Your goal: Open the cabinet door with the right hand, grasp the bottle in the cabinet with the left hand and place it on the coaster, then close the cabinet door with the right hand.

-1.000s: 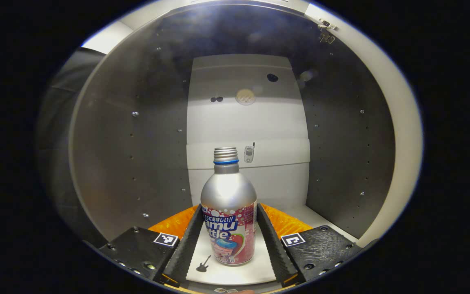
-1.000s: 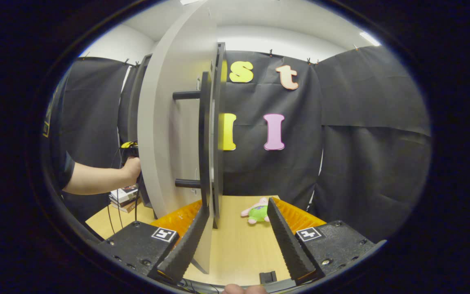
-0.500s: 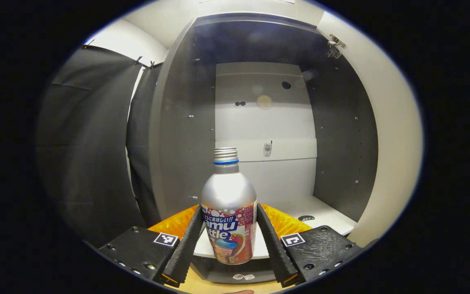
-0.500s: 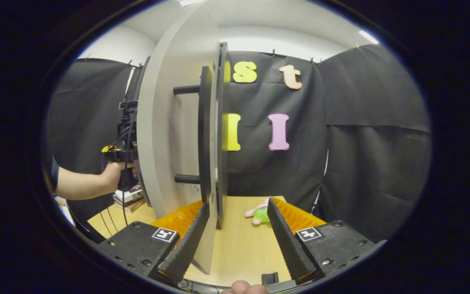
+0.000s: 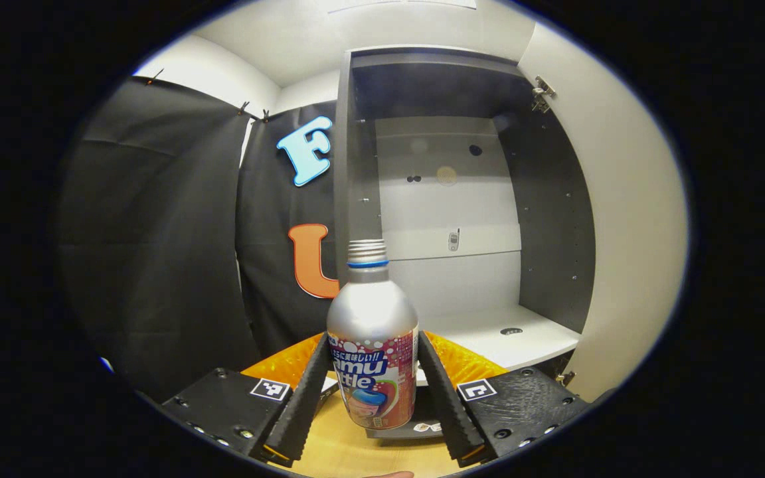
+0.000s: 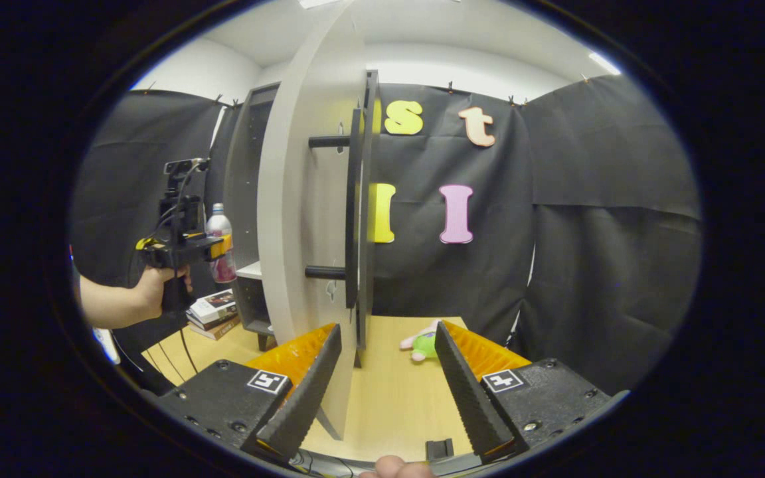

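The left tool (image 5: 370, 388) grips an aluminium drink bottle (image 5: 372, 345) by its lower, labelled half, with 1 finger pressed against each side of the body; in the right gripper view the same bottle (image 6: 221, 242) shows upright in that tool (image 6: 186, 249), held by a hand (image 6: 150, 295) in the air just outside the cabinet (image 5: 462, 219), above the wooden surface (image 5: 356, 451) and clear of the white shelf (image 5: 502, 338). The bottle is a thin-walled metal container with a bare screw thread and no cap on its neck, so I judge it stiff enough to lift but easy to dent under hard squeezing, smooth and fairly slippery on the bare shoulder, and liable to spill if tilted, should any liquid be inside; how full or heavy it is cannot be told. The straight cylindrical label zone looks the best place to hold, since the sides there are parallel and sit low, near the likely centre of mass, whereas the sloped shoulder would squeeze upward out of the fingers. The right tool (image 6: 388, 388) stands open, its fingers apart on either side of the edge of the open cabinet door (image 6: 303, 219), close to the black bar handle (image 6: 354, 206) but pressing on nothing
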Motion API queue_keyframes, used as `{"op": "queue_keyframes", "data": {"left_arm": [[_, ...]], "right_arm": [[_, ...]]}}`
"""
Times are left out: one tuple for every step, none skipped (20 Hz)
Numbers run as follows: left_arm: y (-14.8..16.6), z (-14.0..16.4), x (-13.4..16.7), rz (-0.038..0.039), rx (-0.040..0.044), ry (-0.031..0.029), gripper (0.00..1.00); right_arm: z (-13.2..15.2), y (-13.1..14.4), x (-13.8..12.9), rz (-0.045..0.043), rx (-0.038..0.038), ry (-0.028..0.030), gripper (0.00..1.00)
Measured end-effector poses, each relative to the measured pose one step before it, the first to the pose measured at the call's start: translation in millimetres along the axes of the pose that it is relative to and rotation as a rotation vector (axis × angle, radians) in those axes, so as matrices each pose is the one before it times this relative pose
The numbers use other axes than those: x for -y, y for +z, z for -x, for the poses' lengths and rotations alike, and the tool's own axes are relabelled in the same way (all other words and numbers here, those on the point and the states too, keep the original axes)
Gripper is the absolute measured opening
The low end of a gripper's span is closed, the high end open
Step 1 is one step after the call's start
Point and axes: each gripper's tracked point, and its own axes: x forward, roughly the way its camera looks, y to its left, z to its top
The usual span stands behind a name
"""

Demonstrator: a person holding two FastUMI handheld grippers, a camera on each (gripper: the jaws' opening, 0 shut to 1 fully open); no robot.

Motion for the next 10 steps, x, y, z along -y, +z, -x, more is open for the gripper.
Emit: {"op": "queue_keyframes", "data": {"left_arm": [[-5.38,7.47,-4.87,-0.01246,0.00172,0.00248,0.76],[-6.85,7.79,-5.90,-0.00455,-0.00744,0.00600,0.77],[-9.80,7.21,-5.68,0.00405,-0.01270,0.00844,0.76],[-11.11,6.87,-4.39,0.01534,-0.01731,0.00693,0.76],[-11.49,6.27,-2.66,0.01466,-0.01932,0.00059,0.76],[-11.19,6.82,-5.68,0.00997,-0.01551,0.00601,0.76],[-10.82,4.88,-5.94,0.00711,-0.01293,0.00987,0.77],[-11.32,4.15,-5.30,0.00619,-0.01230,0.00482,0.77],[-11.95,4.00,-4.20,0.00514,-0.01244,0.00491,0.77],[-14.17,2.67,-5.63,0.00457,-0.01704,0.00084,0.77]], "right_arm": [[2.79,-1.64,-0.26,-0.01495,-0.01021,-0.00434,0.92],[0.09,-2.14,-1.43,-0.01642,-0.00964,-0.00151,0.92],[1.52,-1.32,-1.43,-0.01414,-0.01071,0.00129,0.92],[0.72,-1.18,0.41,-0.01098,-0.00754,-0.00434,0.92],[0.63,-0.24,0.97,-0.01004,-0.00282,-0.00861,0.92],[0.30,0.02,0.01,-0.01135,-0.00493,-0.00737,0.92],[0.99,-1.20,-1.37,-0.01038,-0.00428,-0.00748,0.92],[-0.24,-1.28,-0.85,-0.00832,-0.00520,-0.00791,0.92],[-0.15,-0.12,-0.64,-0.00829,-0.00556,-0.00594,0.92],[-0.22,-0.94,0.13,-0.00320,-0.00982,-0.00575,0.92]]}}
